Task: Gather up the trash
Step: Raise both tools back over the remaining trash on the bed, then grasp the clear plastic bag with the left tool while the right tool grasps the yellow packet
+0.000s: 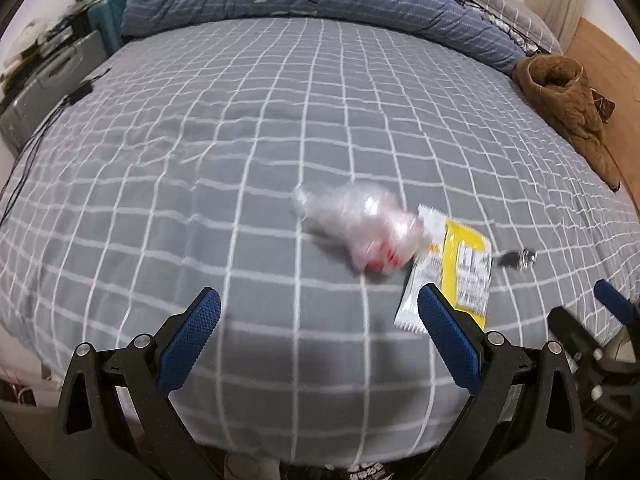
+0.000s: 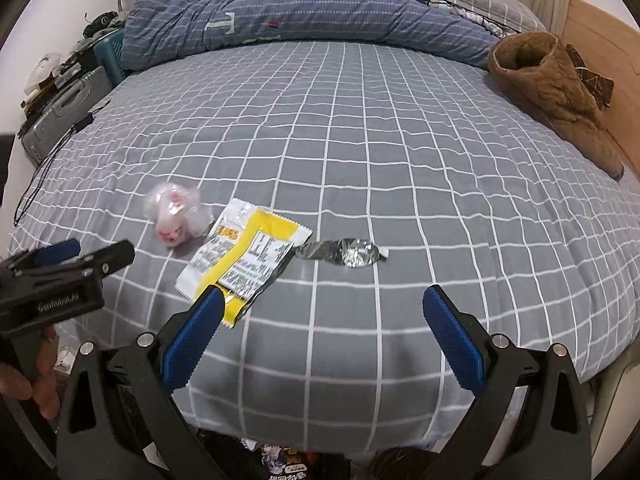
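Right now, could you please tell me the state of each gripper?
Left gripper: jaws open, holding nothing.
Right gripper: jaws open, holding nothing.

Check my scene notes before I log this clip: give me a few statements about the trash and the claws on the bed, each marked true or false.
1. Three pieces of trash lie on the checked bedsheet. True: crumpled clear plastic, a yellow-and-white wrapper and a silver foil wrapper.
2. The right claw grips the yellow-and-white wrapper. False: it is open and holds nothing.
3. The foil wrapper lies right of the yellow-and-white wrapper in the right wrist view. True.
4. The left claw is shut on the clear plastic. False: it is open, short of the plastic.
5. A brown garment lies at the bed's right edge. True.
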Demonstrator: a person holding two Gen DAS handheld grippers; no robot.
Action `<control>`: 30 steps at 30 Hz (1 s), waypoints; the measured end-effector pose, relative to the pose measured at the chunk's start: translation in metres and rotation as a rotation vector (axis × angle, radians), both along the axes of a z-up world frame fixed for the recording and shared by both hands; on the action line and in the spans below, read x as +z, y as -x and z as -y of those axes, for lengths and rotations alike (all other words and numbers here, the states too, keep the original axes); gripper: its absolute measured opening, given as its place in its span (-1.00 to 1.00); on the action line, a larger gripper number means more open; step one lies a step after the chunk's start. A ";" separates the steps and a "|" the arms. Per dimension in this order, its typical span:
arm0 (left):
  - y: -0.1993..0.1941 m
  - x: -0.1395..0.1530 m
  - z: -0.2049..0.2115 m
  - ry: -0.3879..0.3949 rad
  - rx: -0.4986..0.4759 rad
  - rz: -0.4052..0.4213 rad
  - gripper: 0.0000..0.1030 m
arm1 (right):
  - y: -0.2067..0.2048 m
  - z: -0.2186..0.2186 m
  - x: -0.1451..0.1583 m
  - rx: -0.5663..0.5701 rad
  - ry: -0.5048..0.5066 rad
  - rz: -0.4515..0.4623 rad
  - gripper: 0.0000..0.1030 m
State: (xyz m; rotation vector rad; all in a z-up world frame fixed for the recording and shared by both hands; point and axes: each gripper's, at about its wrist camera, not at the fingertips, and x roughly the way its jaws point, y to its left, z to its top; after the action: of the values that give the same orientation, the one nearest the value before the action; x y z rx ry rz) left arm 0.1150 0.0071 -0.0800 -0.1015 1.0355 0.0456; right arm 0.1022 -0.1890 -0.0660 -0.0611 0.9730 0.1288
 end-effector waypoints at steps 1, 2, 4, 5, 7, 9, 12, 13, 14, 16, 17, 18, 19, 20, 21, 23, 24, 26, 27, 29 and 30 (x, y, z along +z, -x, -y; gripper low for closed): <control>-0.006 0.000 0.002 0.000 -0.005 0.001 0.89 | -0.003 0.000 -0.001 0.002 0.001 -0.002 0.85; -0.013 -0.001 0.005 0.002 -0.010 0.001 0.89 | -0.006 0.000 -0.003 0.004 0.003 -0.002 0.85; -0.023 -0.003 0.009 0.007 -0.015 0.003 0.89 | -0.011 0.000 -0.006 0.007 0.010 -0.004 0.85; -0.028 -0.004 0.012 0.005 -0.017 0.003 0.89 | -0.014 -0.001 -0.008 0.009 0.013 -0.005 0.85; -0.039 -0.009 0.018 -0.003 -0.026 -0.002 0.87 | -0.019 -0.001 -0.011 0.013 0.015 -0.010 0.85; -0.049 -0.015 0.023 0.000 -0.037 -0.014 0.85 | -0.023 -0.002 -0.015 0.015 0.014 -0.017 0.85; -0.061 -0.026 0.029 0.002 -0.056 -0.039 0.69 | -0.028 -0.003 -0.023 0.017 0.014 -0.028 0.85; -0.064 -0.029 0.030 0.002 -0.059 -0.051 0.59 | -0.029 -0.004 -0.025 0.017 0.014 -0.032 0.85; -0.067 -0.033 0.029 0.004 -0.059 -0.066 0.55 | -0.030 -0.005 -0.026 0.017 0.014 -0.034 0.85; -0.072 -0.041 0.028 0.003 -0.058 -0.082 0.34 | -0.032 -0.006 -0.030 0.019 0.012 -0.039 0.85; -0.073 -0.044 0.028 -0.001 -0.059 -0.083 0.28 | -0.033 -0.007 -0.031 0.019 0.012 -0.041 0.85; -0.073 -0.046 0.028 -0.004 -0.062 -0.081 0.16 | -0.034 -0.007 -0.032 0.020 0.011 -0.042 0.85; -0.073 -0.046 0.028 -0.005 -0.068 -0.080 0.10 | -0.034 -0.008 -0.033 0.022 0.011 -0.043 0.85; -0.073 -0.045 0.027 -0.005 -0.073 -0.078 0.07 | -0.035 -0.010 -0.033 0.023 0.010 -0.044 0.85; -0.071 -0.044 0.026 -0.005 -0.079 -0.075 0.03 | -0.036 -0.011 -0.033 0.024 0.009 -0.046 0.85; -0.066 -0.038 0.018 0.005 -0.075 -0.064 0.01 | -0.038 -0.016 -0.033 0.030 0.000 -0.047 0.85; -0.062 -0.033 0.011 0.002 -0.061 -0.051 0.00 | -0.039 -0.020 -0.033 0.034 -0.007 -0.047 0.85; -0.058 -0.026 0.001 0.000 -0.047 -0.036 0.00 | -0.041 -0.027 -0.032 0.040 -0.021 -0.049 0.85; -0.053 -0.022 -0.006 0.001 -0.036 -0.027 0.00 | -0.044 -0.033 -0.032 0.042 -0.030 -0.053 0.85; -0.045 -0.016 -0.019 -0.006 -0.017 -0.011 0.01 | -0.048 -0.042 -0.033 0.043 -0.041 -0.063 0.85; -0.043 -0.014 -0.023 -0.014 -0.015 -0.004 0.01 | -0.051 -0.048 -0.035 0.035 -0.050 -0.076 0.85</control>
State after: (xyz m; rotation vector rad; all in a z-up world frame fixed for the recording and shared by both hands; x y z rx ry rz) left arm 0.1585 0.0299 -0.0936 -0.0810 1.0396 0.0396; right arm 0.1534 -0.1406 -0.1012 -0.0279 1.0446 0.1889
